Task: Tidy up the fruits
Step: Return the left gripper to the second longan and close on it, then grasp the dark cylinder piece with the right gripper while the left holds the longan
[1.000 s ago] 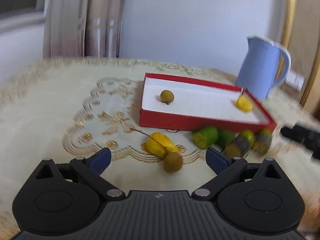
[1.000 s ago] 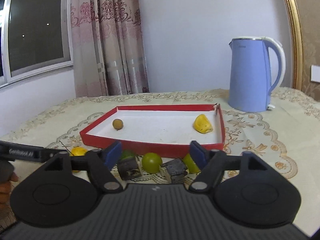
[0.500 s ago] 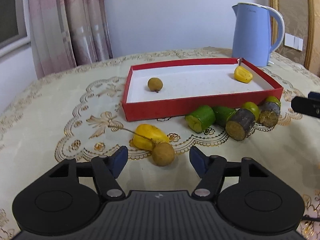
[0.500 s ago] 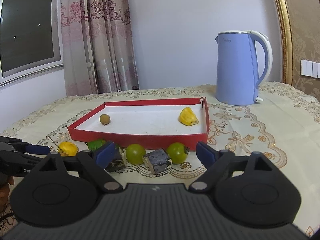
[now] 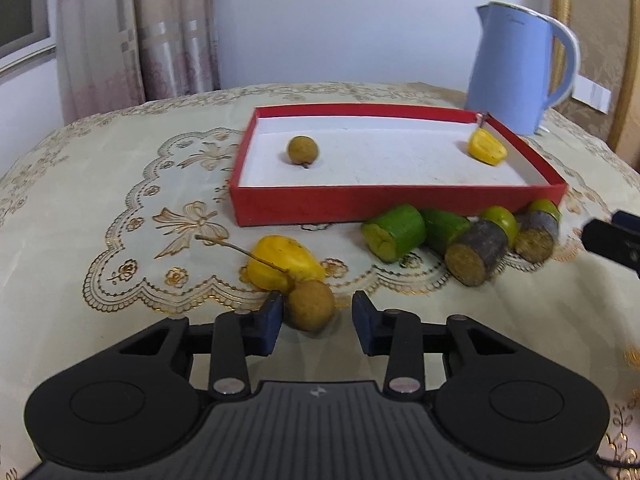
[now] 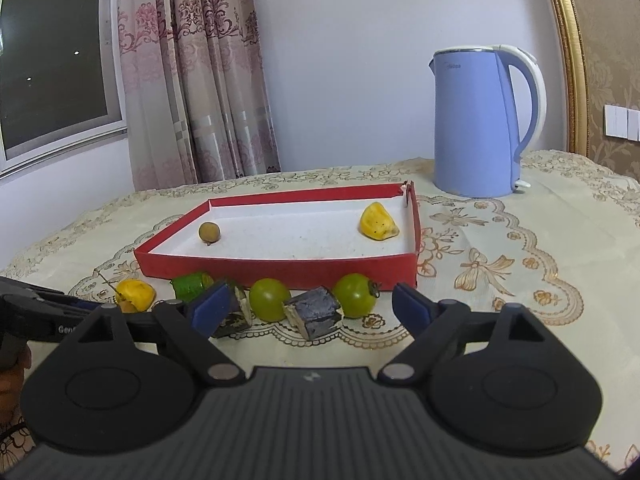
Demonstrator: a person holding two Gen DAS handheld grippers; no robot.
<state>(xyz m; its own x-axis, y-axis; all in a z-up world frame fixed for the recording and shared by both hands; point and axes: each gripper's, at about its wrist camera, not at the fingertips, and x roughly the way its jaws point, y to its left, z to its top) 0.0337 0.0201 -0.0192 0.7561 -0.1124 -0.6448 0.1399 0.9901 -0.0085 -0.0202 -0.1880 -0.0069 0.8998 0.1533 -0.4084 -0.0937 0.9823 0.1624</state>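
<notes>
In the left wrist view, the left gripper [image 5: 316, 317] sits low over a patterned tablecloth [image 5: 100, 208] with a brown longan [image 5: 311, 305] between its blue pads. The jaws have just been closing: the left pad touches or nearly touches the fruit, while a clear gap remains between fruit and right pad, so nothing is clamped yet. A yellow piece [image 5: 285, 262] lies touching the longan's far side, and a thin stem [image 5: 240, 249] runs across it. Farther off stands a red tray [image 5: 400, 196] holding another longan [image 5: 303, 150] at its left and another yellow piece [image 5: 487, 149] at far right. Green chunks [image 5: 394, 232] and dark chunks [image 5: 476, 250] lie just before the tray's near wall. The likely failure is the round fruit rolling out rightward as one pad pushes first, or the stem dragging the yellow piece along. In the right wrist view, the right gripper [image 6: 306, 308] hangs with fingers wide apart and empty above green tomatoes [image 6: 270, 298] and a dark cube [image 6: 316, 316], near the tray [image 6: 280, 272]. A blue kettle [image 6: 480, 120] stands far right. The left gripper [image 6: 48, 316] shows at the left edge, so both tools work close together, and a careless reach by the right one could bump it or scatter the chunks.
</notes>
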